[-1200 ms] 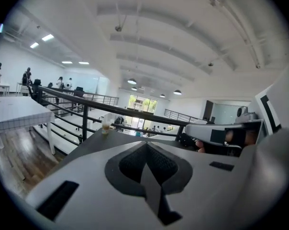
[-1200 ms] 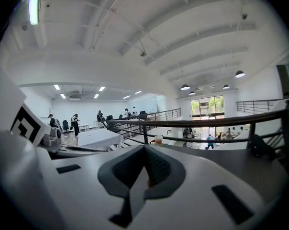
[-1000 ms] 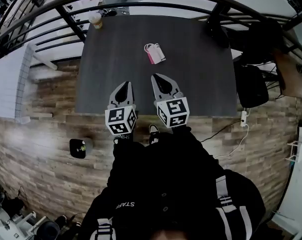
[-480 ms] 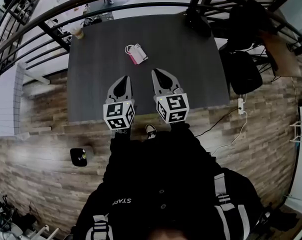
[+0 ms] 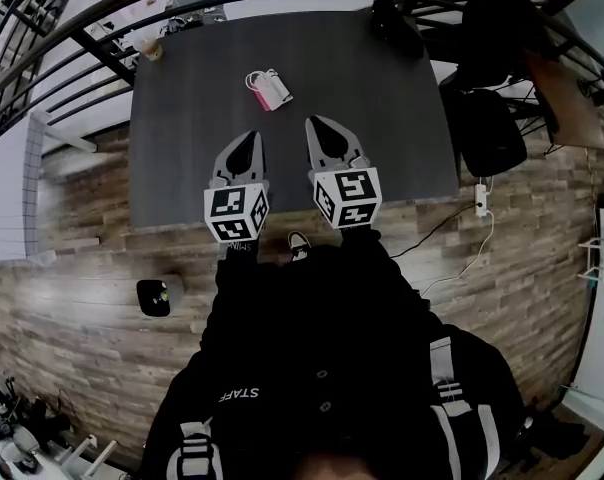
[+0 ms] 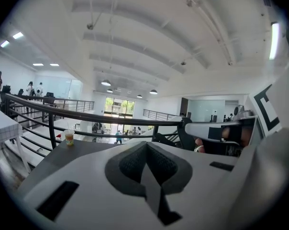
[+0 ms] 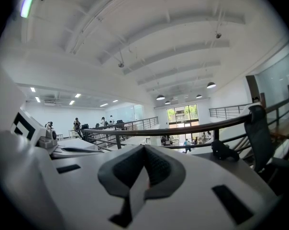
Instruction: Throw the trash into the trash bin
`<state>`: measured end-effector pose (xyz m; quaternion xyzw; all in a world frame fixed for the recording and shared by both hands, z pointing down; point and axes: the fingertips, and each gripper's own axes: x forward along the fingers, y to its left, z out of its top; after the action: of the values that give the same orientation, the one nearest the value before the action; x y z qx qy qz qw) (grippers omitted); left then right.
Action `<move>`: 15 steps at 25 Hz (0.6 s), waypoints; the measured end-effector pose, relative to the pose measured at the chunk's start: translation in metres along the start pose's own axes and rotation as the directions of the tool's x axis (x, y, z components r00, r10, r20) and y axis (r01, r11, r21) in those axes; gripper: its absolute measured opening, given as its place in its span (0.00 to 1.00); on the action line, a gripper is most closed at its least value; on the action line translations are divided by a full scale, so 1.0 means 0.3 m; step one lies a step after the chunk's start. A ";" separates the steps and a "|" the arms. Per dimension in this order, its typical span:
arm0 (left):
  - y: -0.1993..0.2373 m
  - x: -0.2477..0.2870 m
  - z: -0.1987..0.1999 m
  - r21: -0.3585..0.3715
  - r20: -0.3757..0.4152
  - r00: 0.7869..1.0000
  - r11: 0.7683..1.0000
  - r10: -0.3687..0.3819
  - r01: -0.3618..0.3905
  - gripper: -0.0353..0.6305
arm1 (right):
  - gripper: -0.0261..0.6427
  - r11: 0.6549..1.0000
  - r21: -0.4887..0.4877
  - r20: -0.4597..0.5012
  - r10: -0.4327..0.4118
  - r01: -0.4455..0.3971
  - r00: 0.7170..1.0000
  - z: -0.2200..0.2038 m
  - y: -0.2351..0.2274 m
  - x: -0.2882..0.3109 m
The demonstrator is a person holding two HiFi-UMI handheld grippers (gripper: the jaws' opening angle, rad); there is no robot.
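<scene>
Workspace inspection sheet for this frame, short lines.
Surface: dark table, rectangular.
Job's things: pink-and-white packet lying on the table beyond both grippers; black container on the floor at left, possibly the bin.
Clutter: cup at the far left corner; black object at the far right corner.
Grippers: left gripper and right gripper both shut, nothing held.
Cables: power strip and cable on the floor at right.
Surroundings: railing behind the table; black chair at right; wood-plank floor.
</scene>
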<state>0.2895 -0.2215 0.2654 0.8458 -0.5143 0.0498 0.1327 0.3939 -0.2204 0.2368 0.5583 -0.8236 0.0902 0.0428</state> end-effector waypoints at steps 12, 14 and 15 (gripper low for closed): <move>0.050 0.060 -0.083 -0.030 -0.067 0.997 0.999 0.029 -0.031 0.05 | 0.06 0.999 0.027 -0.071 0.019 -0.017 0.997 -0.102 -0.028 0.084; 0.067 0.071 -0.110 -0.040 -0.085 0.996 0.998 0.036 -0.039 0.05 | 0.06 0.999 0.038 -0.093 0.026 -0.022 0.995 -0.132 -0.028 0.108; 0.078 0.077 -0.123 -0.045 -0.094 0.995 0.998 0.039 -0.044 0.05 | 0.06 0.999 0.043 -0.103 0.030 -0.026 0.994 -0.145 -0.025 0.121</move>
<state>0.2813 -0.2413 0.3100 0.8283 -0.5260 0.0798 0.1754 0.3861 -0.2477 0.2865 0.5420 -0.8260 0.1366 0.0728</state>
